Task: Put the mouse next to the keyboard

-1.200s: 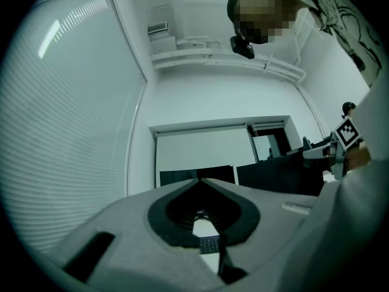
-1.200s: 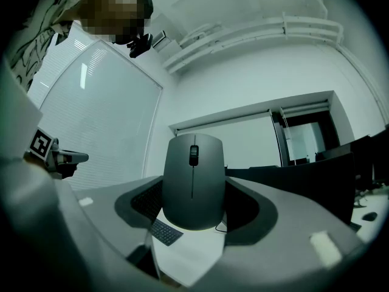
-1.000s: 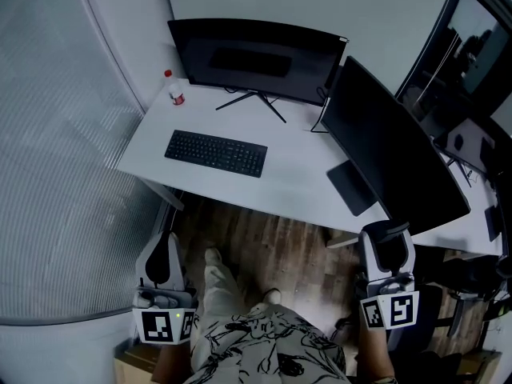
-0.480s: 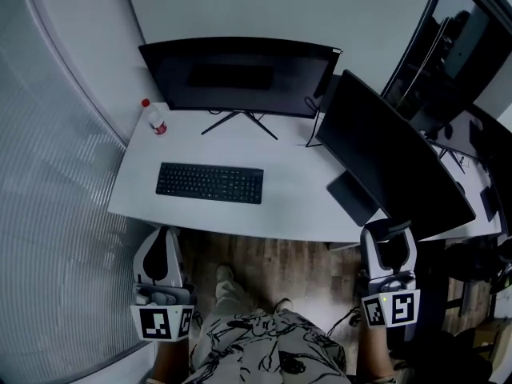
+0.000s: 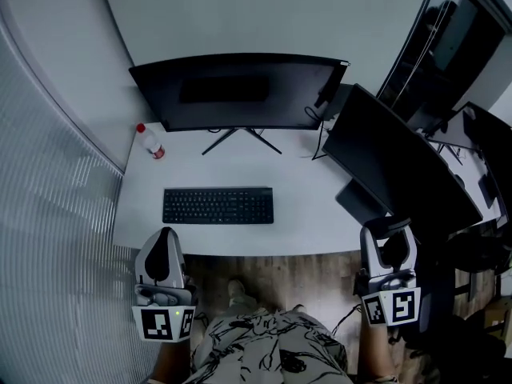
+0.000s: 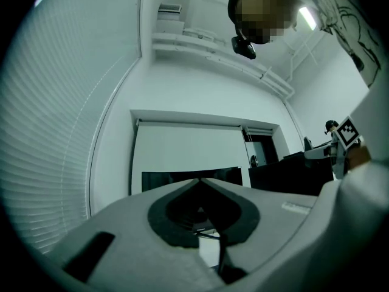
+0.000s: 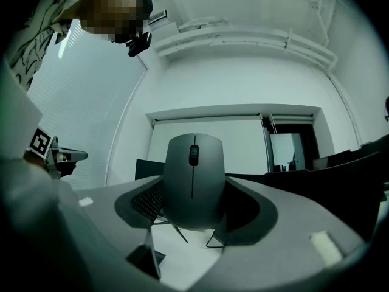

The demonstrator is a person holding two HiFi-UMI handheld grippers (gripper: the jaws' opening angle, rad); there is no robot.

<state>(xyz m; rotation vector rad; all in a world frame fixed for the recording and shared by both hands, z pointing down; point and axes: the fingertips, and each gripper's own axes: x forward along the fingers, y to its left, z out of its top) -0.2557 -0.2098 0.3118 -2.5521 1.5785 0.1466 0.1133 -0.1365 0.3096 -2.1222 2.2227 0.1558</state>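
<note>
1. The rounded grey plastic mouse [image 7: 193, 178] looked matt and smooth.
2. The flat black plastic keyboard [image 5: 218, 206] was matt.
3. The white desk top [image 5: 308, 214] was smooth, with a faint sheen.
4. The brown plank floor [image 5: 272, 272] showed wood grain.
5. The wide black monitor [image 5: 236, 90] had a smooth dark screen.
6. The small red-capped bottle [image 5: 150, 142] looked like clear plastic.
7. The person's black-and-white patterned garment [image 5: 264, 350] was soft cloth.

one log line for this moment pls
phase: pre-place | right tongs: shut on mouse | left tongs: shut, empty | keyboard: on desk | mouse: not yet placed
</note>
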